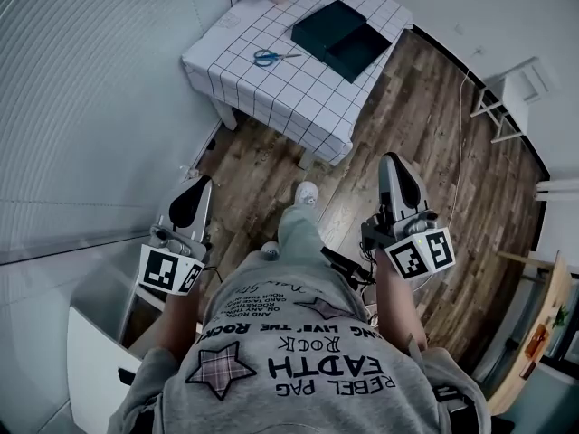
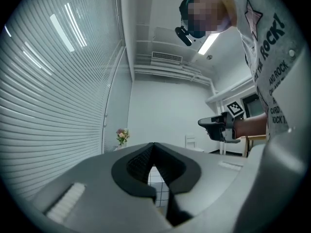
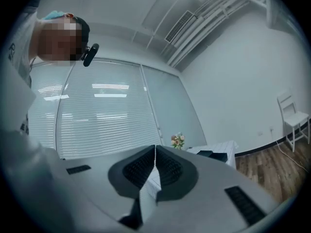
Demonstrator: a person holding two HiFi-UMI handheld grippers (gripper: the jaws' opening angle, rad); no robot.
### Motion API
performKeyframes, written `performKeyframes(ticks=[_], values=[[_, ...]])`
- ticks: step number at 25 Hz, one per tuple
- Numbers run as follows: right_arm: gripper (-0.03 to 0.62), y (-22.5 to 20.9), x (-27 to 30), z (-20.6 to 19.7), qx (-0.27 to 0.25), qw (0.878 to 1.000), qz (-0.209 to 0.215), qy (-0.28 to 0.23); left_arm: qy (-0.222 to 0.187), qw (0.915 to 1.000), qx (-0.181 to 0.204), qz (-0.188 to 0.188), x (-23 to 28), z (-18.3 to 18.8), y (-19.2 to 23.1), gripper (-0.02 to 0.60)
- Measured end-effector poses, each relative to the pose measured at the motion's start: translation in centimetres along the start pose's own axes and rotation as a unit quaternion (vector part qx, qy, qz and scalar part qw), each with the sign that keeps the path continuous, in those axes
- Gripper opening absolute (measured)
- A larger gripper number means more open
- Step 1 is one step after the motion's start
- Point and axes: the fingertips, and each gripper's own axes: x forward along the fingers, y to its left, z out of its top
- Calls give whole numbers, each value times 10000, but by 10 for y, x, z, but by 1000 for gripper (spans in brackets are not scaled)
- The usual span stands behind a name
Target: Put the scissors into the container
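Blue-handled scissors [image 1: 274, 57] lie flat on the checked worktop [image 1: 271, 98], toward its left corner and near the open dark container [image 1: 344, 36], which sits by the right edge. The left gripper [image 1: 199, 183] and right gripper [image 1: 391, 159] are held level at the person's sides, fingers pressed together on nothing, probably because the worktop is well out of reach.
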Motion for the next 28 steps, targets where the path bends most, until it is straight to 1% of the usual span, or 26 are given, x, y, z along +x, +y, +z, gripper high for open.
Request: performKeyframes(ticks=[2, 5, 9, 13, 19, 24, 28], values=[[15, -13, 16, 2, 10, 10000, 24, -14, 30, 9999, 120, 2, 17, 2, 3, 9], [15, -36, 41, 4, 115, 9999, 102, 2, 70, 9998, 156, 61, 46, 2, 11, 9], [15, -70, 73, 10, 120, 9997, 205, 82, 157, 9996, -16, 218, 91, -3, 25, 9], [15, -113, 102, 15, 146, 9995, 201, 189, 224, 9991, -159, 314, 137, -8, 32, 9], [15, -169, 138, 22, 170, 9992, 244, 274, 232, 9991, -93, 356, 203, -6, 38, 10], [15, -206, 161, 25, 233, 9984, 372, 358, 257, 9976, -57, 645, 240, -5, 47, 9], [15, -221, 174, 23, 228, 9975, 529, 415, 284, 9964, -194, 774, 256, -14, 49, 9]])
